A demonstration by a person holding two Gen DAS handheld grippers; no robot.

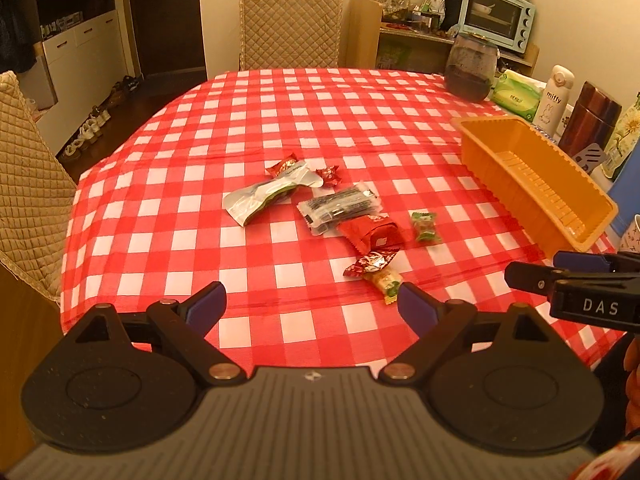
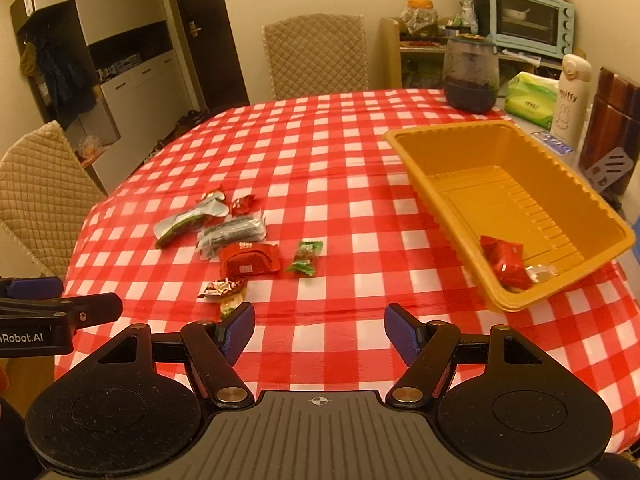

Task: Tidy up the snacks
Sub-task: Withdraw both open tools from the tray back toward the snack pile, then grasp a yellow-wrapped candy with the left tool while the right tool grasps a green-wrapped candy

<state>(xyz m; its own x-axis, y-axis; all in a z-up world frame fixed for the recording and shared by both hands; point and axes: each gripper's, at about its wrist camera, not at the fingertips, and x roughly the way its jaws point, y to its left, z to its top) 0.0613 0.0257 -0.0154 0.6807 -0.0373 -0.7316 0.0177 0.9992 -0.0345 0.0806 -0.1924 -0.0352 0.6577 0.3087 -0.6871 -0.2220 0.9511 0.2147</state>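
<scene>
Several wrapped snacks lie mid-table on the red checked cloth: a white-green pouch [image 1: 266, 196], a clear dark packet [image 1: 340, 206], a red pack [image 1: 372, 233], a green candy [image 1: 425, 227] and a red-yellow candy [image 1: 378, 270]. The orange tray [image 1: 532, 184] stands to the right; in the right wrist view the tray [image 2: 440, 152] holds a red pack [image 2: 504, 260] and a silver sweet [image 2: 540, 272]. My left gripper [image 1: 312, 306] is open and empty, just short of the red-yellow candy. My right gripper [image 2: 319, 330] is open and empty above bare cloth, left of the tray.
A dark glass jar [image 1: 472, 68], a tissue pack [image 1: 516, 94], a white flask [image 1: 554, 98] and a brown canister [image 1: 592, 118] line the table's right side. Quilted chairs [image 1: 290, 26] stand at the far end and at the left. A toaster oven [image 2: 532, 18] sits on a shelf behind.
</scene>
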